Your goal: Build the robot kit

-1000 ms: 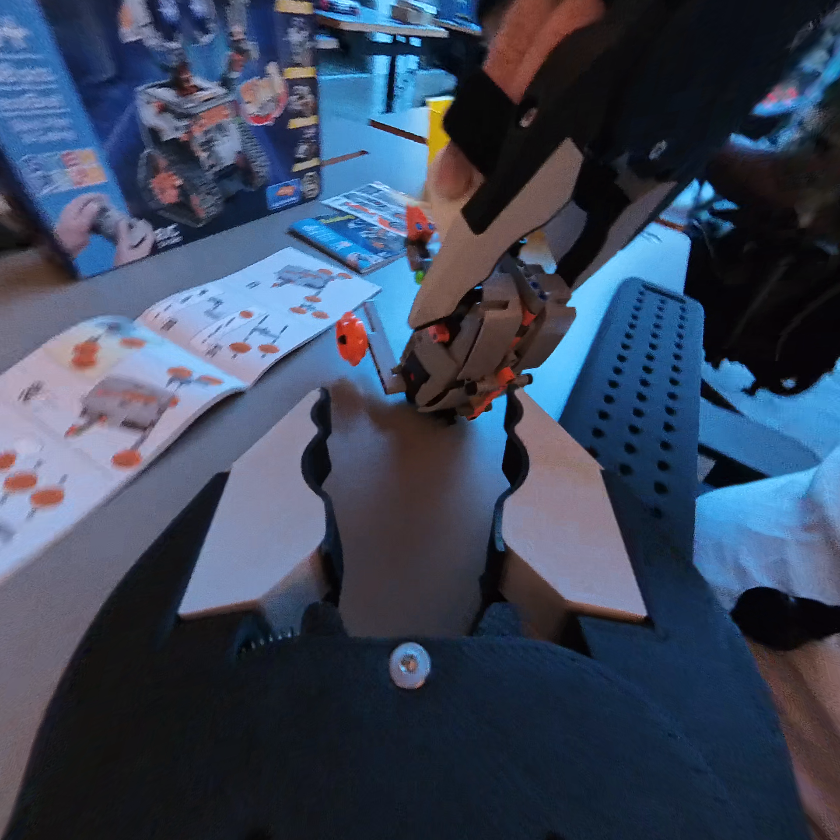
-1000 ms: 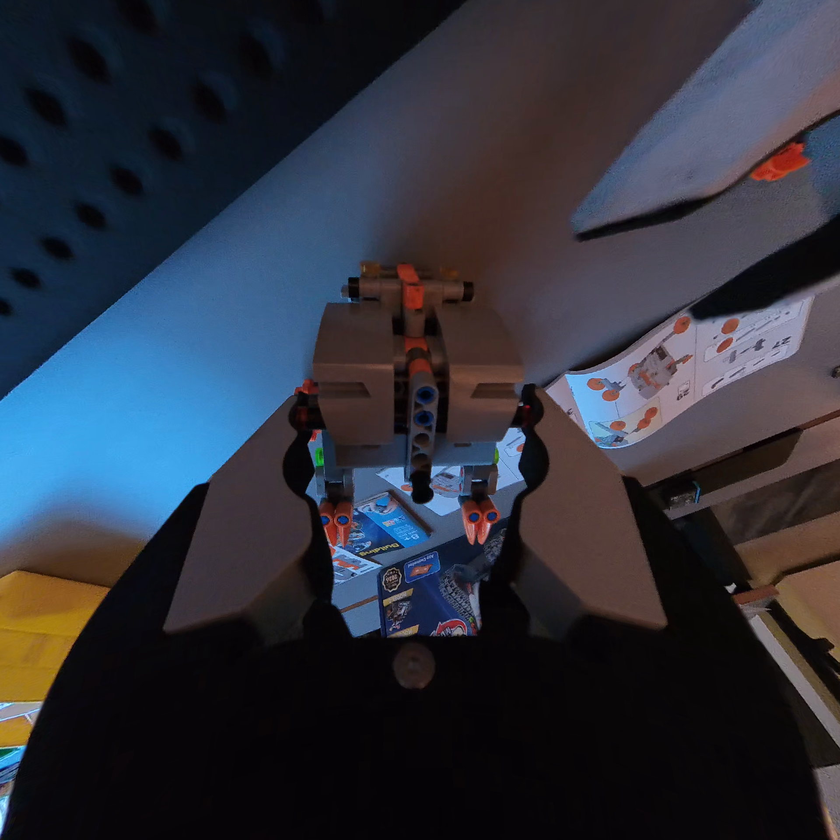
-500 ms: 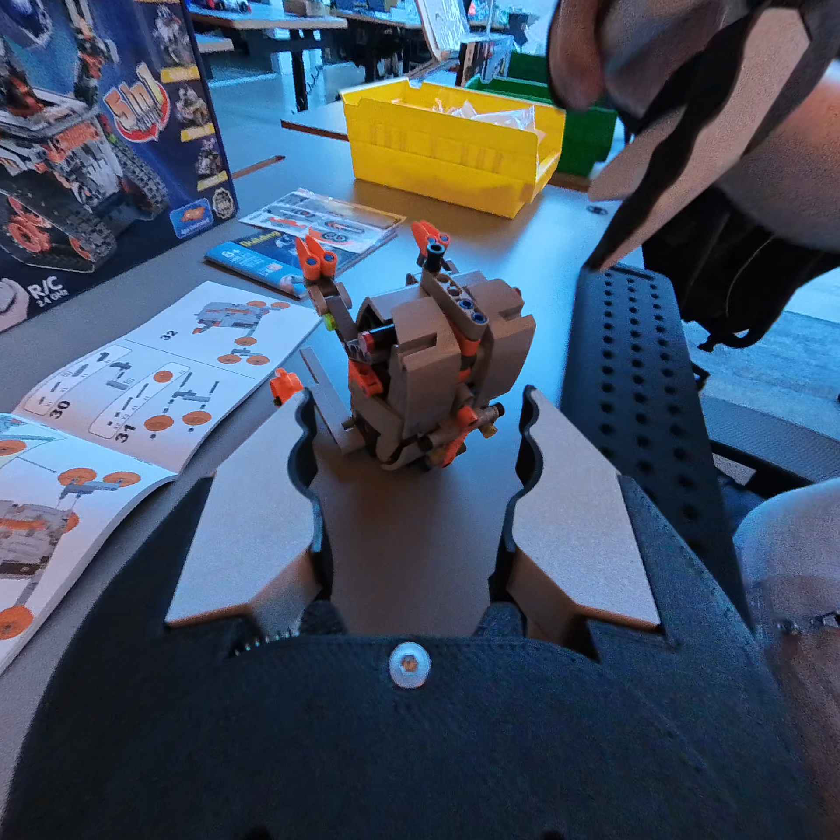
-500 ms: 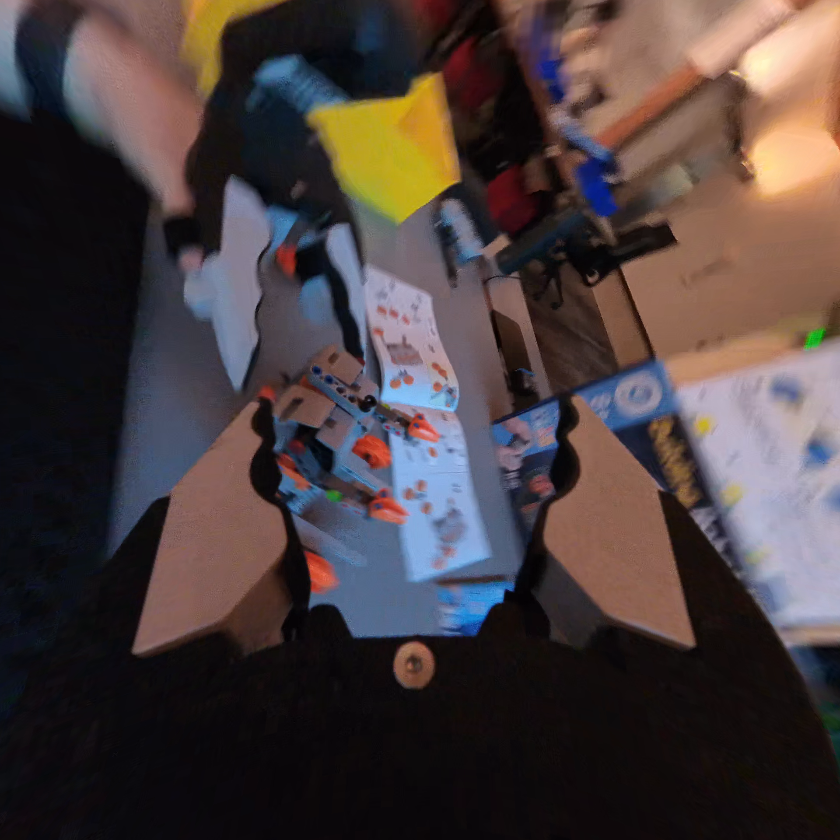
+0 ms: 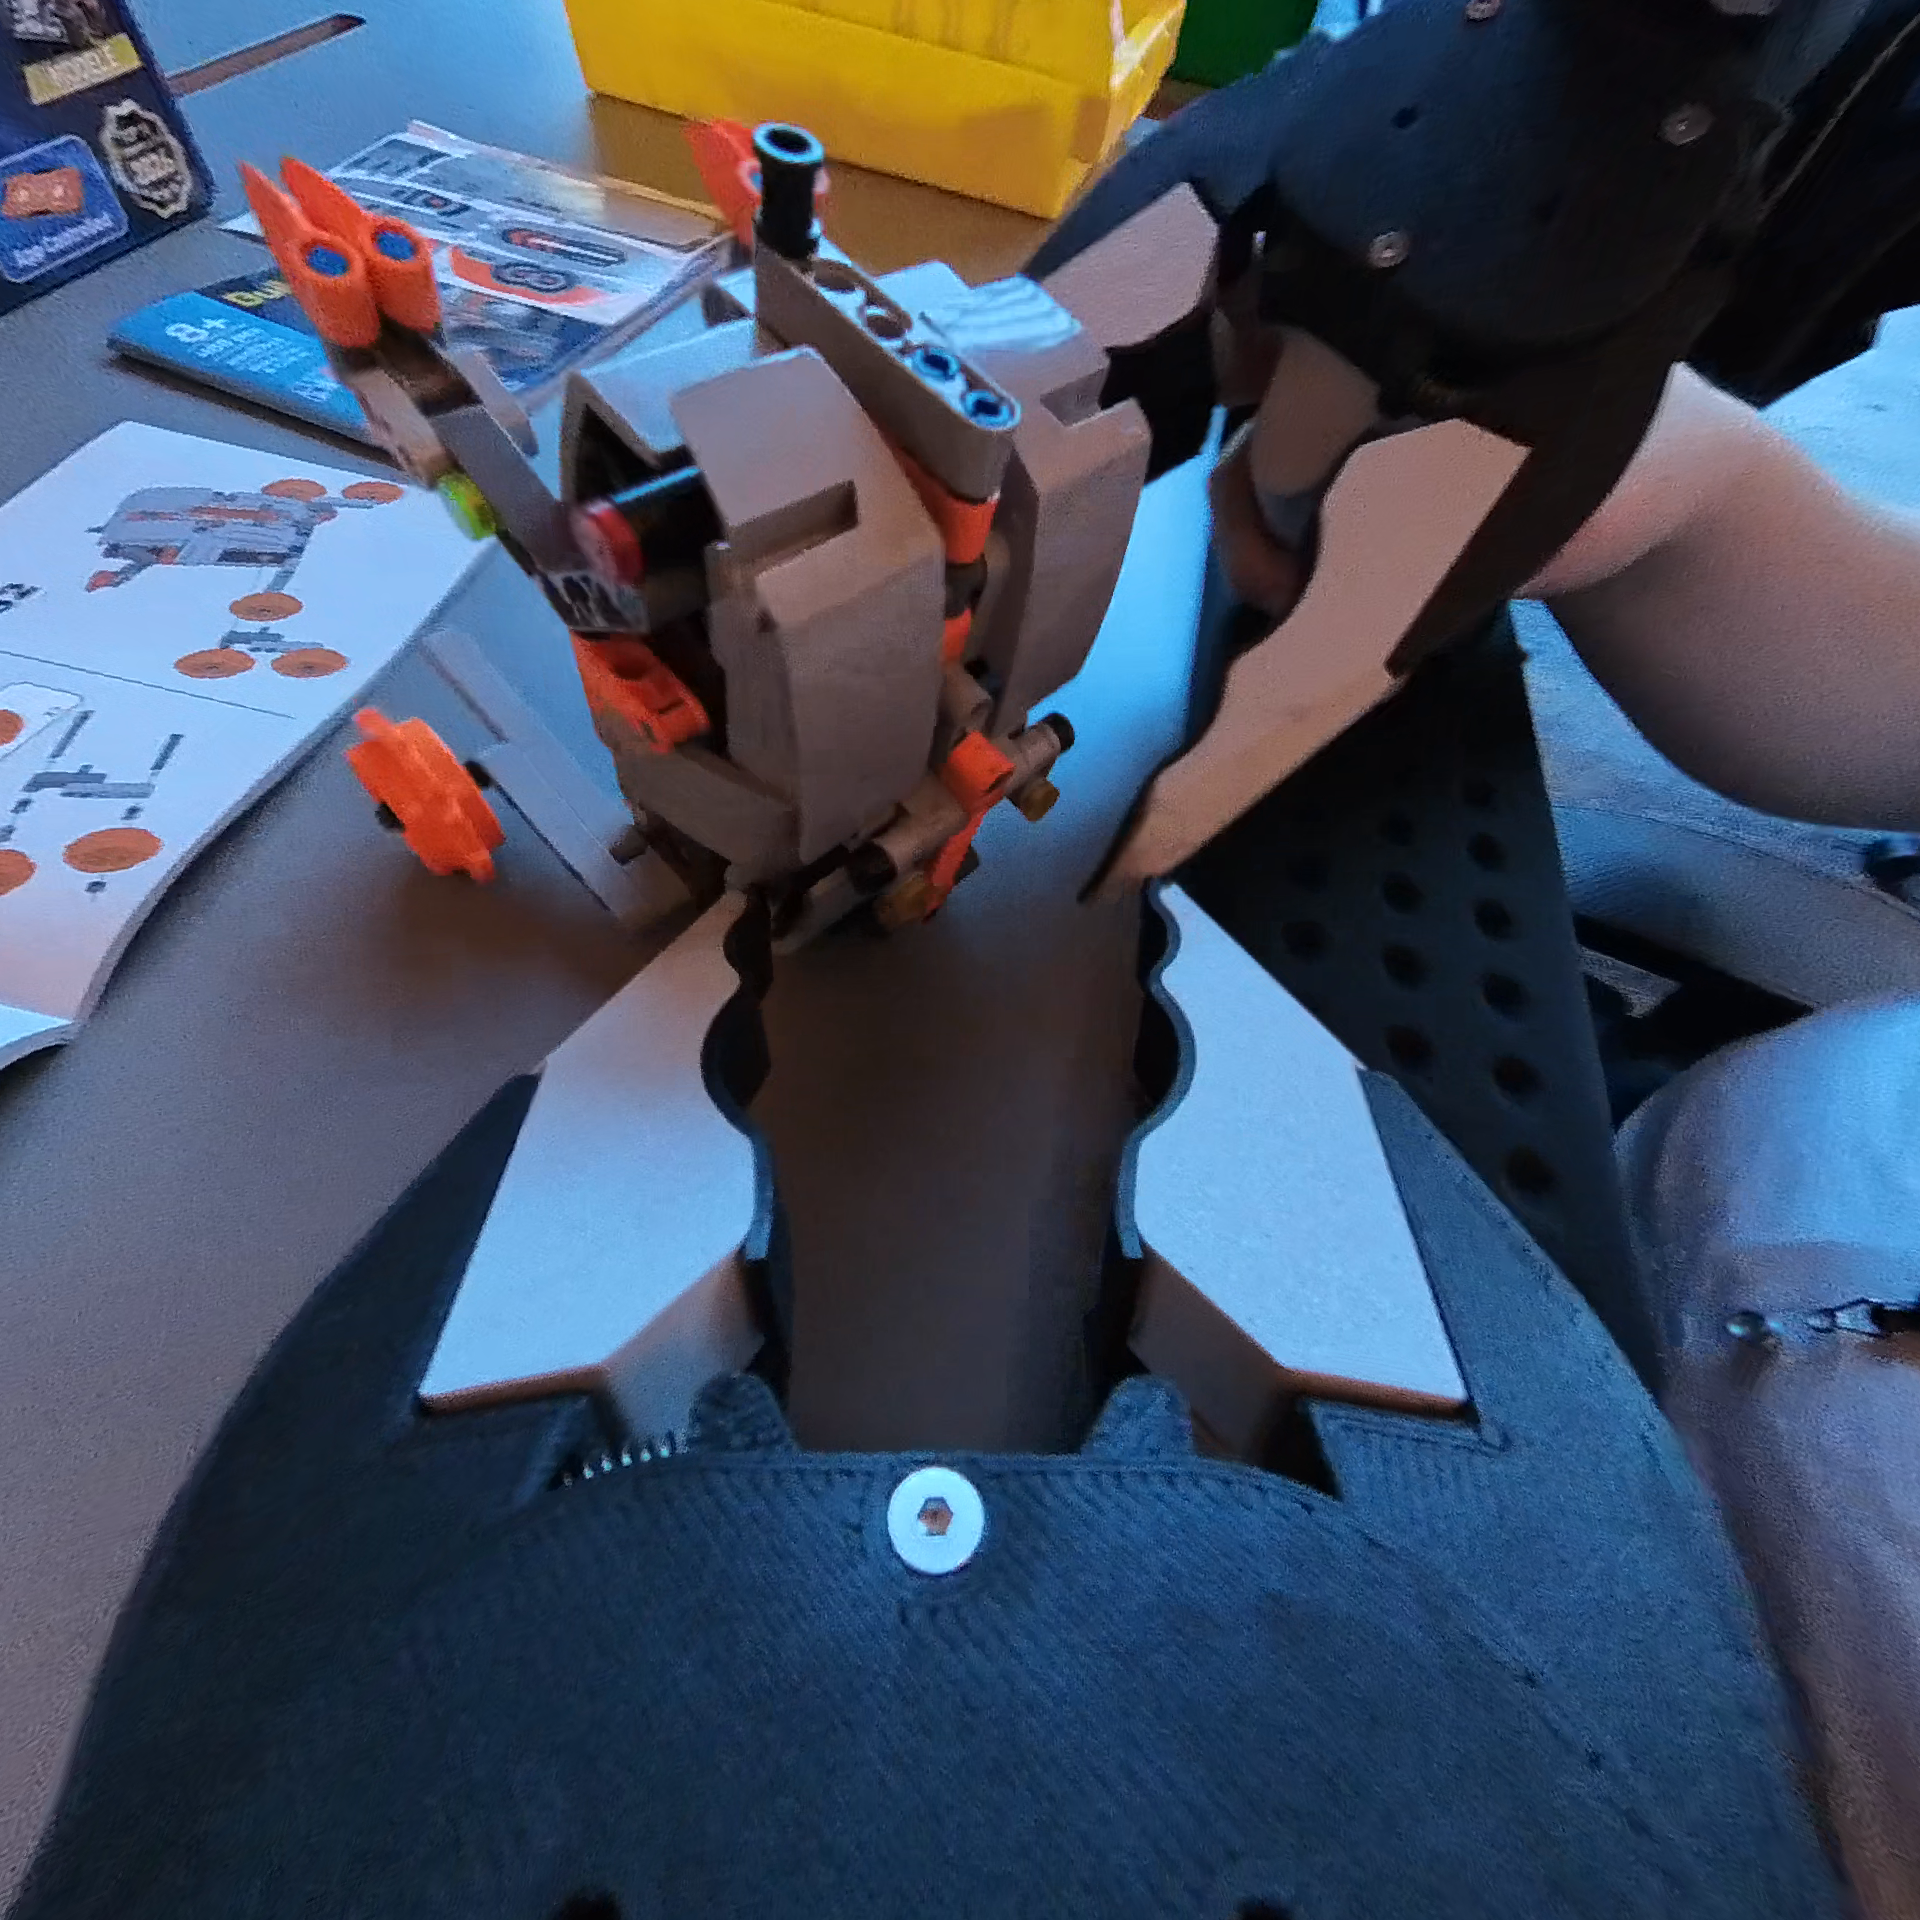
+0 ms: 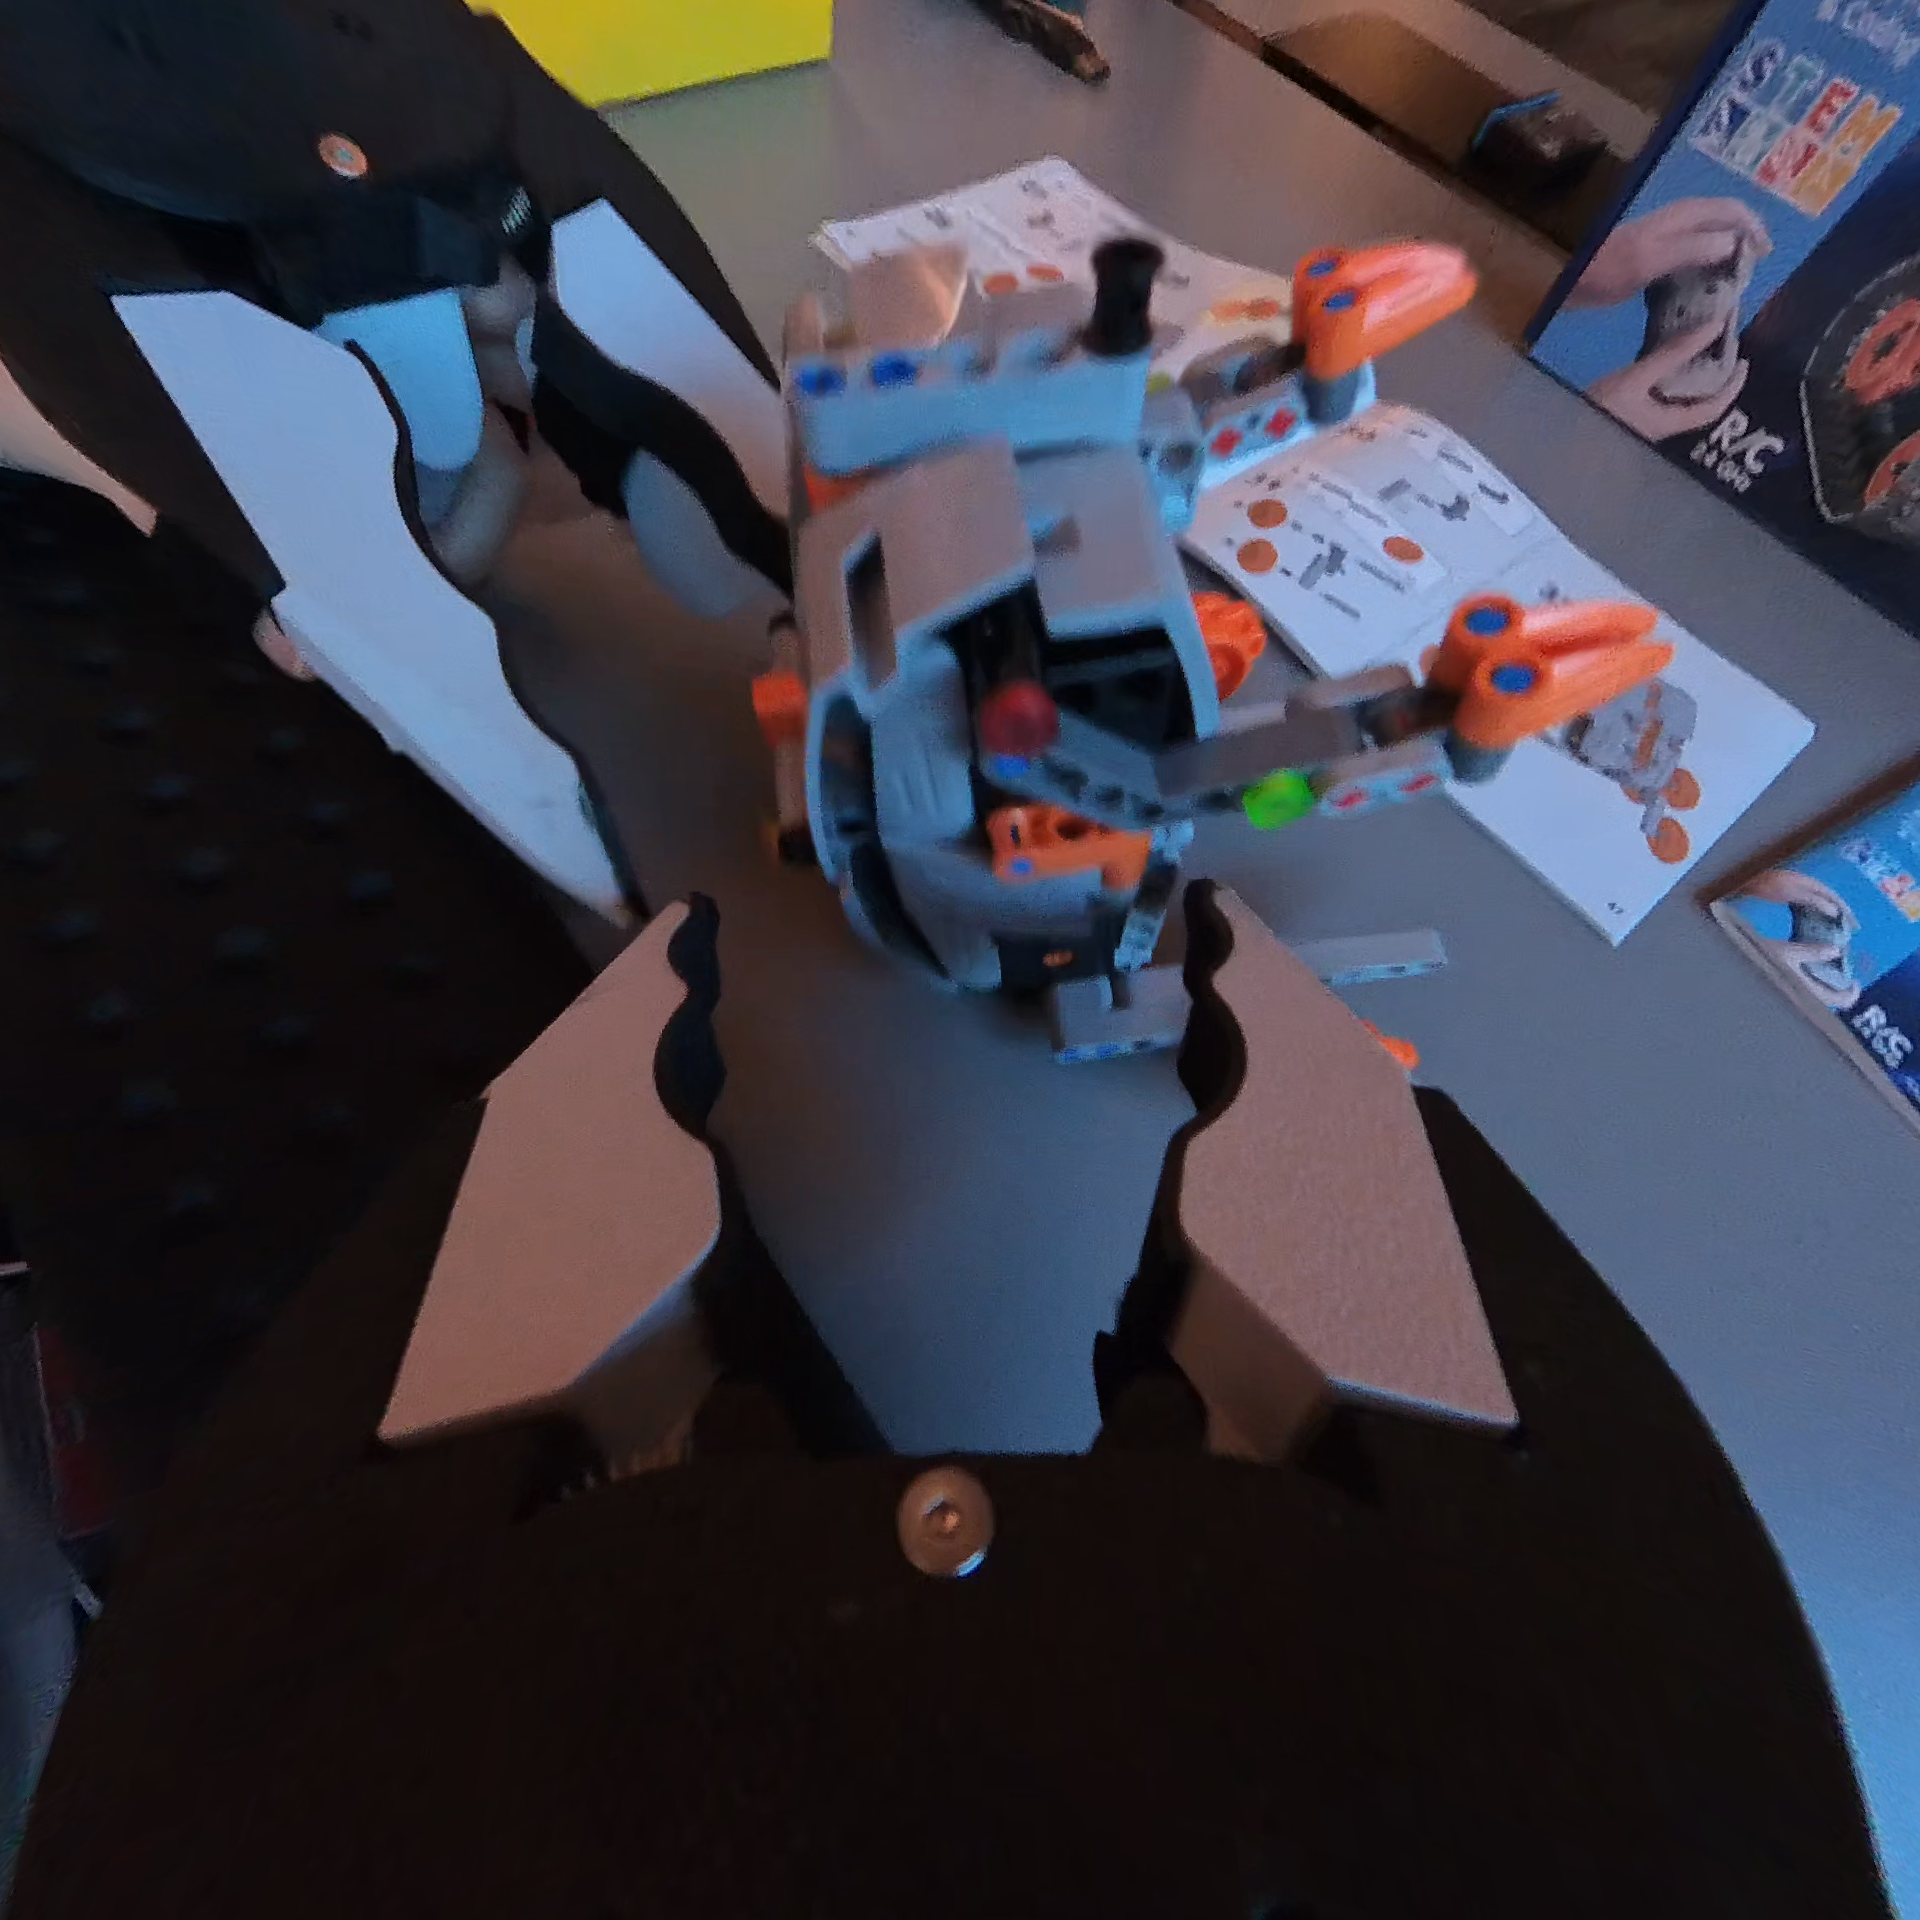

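The model [image 5: 831, 582], a grey and orange brick build, stands on the counter [image 5: 260, 1039] with its long axis roughly upright, leaning a little away from the left gripper [image 5: 940, 914]. That gripper's fingers [image 5: 623, 1143] are spread wide and hold nothing; the model sits just beyond their tips, slightly left of the gap's centre line, and its base looks to touch or nearly touch the left fingertip. The right gripper [image 6: 940, 914] is also open and empty, with the model just ahead of its tips, a small grey foot of the model between them. Both grippers are about equally near, one on each side of the model.

Behind the model lie an open booklet [image 5: 156, 623], a loose orange gear [image 5: 426, 795] beside the model's base, and a yellow bin [image 5: 862, 94] farther back. Right of the model a perforated dark panel [image 5: 1403, 935] borders the counter.

The right wrist view is blurred, so contact there cannot be judged. The model's underside is hidden in both views.
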The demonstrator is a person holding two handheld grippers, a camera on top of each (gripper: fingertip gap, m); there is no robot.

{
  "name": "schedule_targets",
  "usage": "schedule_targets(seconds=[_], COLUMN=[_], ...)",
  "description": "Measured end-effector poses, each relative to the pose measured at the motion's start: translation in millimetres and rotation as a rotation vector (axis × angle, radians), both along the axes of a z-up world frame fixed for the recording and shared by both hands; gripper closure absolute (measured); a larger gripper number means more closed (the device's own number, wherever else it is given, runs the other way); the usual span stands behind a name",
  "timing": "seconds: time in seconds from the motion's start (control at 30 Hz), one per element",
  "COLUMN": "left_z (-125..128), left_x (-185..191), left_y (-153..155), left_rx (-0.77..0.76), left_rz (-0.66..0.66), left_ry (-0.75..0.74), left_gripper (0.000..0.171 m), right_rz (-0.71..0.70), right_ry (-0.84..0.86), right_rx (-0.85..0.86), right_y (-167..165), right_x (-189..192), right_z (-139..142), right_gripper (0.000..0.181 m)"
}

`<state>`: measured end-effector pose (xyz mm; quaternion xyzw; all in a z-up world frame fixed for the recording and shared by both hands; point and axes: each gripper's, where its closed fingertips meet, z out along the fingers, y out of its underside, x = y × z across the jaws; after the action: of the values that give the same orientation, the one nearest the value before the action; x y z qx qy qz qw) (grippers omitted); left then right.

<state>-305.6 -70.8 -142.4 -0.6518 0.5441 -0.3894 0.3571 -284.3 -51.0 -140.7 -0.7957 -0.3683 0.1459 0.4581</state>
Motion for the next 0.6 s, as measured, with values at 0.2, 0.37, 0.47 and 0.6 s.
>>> schedule_targets(seconds=[0.2,0.37,0.47,0.6], left_z=[11.7,9.9,12.8,12.5], left_x=[-8.0,-33.9,-40.0,-43.1], left_y=[-16.8,7.7,10.5,11.9], left_rx=[0.049,0.056,0.061,0.055], left_rz=[-0.086,0.035,0.052,0.061], left_ry=[-0.033,-0.027,-0.048,-0.049], left_gripper=[0.120,0.111,0.103,0.096], right_rz=[0.110,0.269,0.397,0.614], right_ry=[0.073,0.122,0.159,0.123], right_rx=[-0.051,-0.050,-0.075,-0.092], right_y=[1.7,1.4,-2.3,-7.2], right_x=[-13.0,-20.9,-28.5,-35.6], right_z=[2.1,3.1,3.5,2.5], right_gripper=[0.096,0.097,0.097,0.097])
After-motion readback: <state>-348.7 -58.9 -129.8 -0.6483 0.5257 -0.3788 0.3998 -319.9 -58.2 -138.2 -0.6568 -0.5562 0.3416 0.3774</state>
